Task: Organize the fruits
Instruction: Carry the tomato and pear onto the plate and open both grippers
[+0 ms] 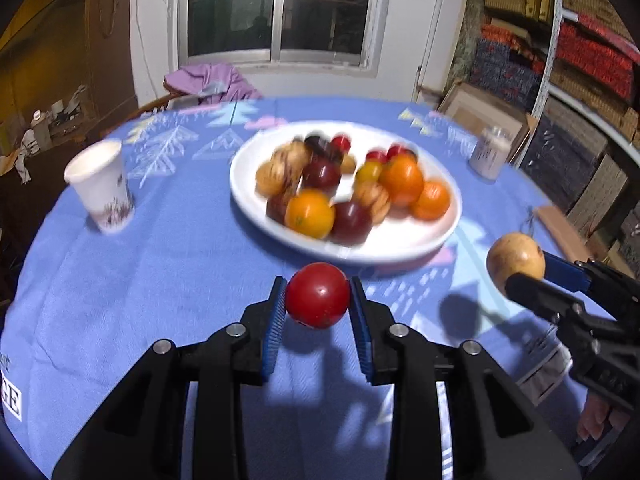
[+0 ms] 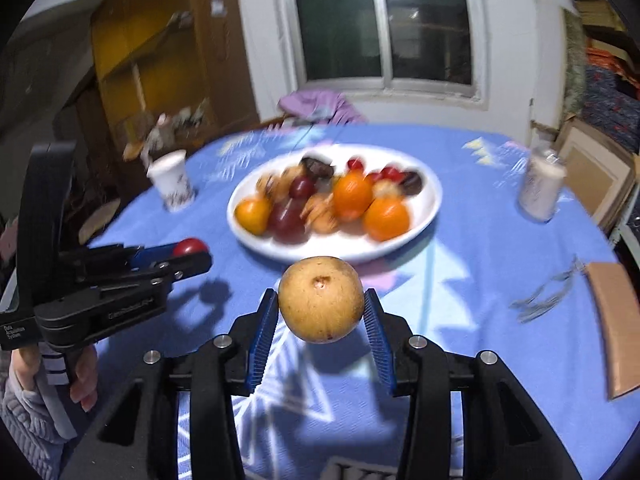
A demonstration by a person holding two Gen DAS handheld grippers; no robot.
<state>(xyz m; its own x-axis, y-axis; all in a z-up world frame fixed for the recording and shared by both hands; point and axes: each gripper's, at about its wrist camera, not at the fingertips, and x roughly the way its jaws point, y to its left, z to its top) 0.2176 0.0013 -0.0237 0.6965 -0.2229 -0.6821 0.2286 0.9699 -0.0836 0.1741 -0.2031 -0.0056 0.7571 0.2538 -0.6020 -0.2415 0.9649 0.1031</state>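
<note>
Jaws on the left gripper [image 1: 318,300] are closed part-way onto a red apple [image 1: 318,295]: blue pads [image 1: 276,318] touch both its sides and it sits between the fingertips, lifted off the table [image 1: 168,280], shadow below. Apple looks smooth, glossy, evenly red, round, with a small highlight on top.

Right gripper [image 2: 321,307] is clamped the same way on a tan pear [image 2: 321,299]; blue pads [image 2: 262,332] press either side and it is held clear of the blue cloth. Skin is yellow-brown, matte, speckled, with a small dark pit facing the camera and a darker mark low on the front.

Just ahead of both jaws: white plate [image 2: 432,200] piled with fruit, heavily motion-blurred. Can make out several oranges [image 2: 386,218], dark red round ones [image 2: 286,216], small bright red ones at the far side, some tan ones. Exact types of the rest: cannot tell.

Ahead-left of the jaws, near the far table edge, a white paper cup [image 1: 102,184]. Ahead-right, a pale jar [image 2: 540,186], blurred. Right of the right jaws, a brown flat board [image 2: 616,324] with some metal wire thing just beside it.

Seen from the left, the right gripper sits level with the left jaws, well apart.
</note>
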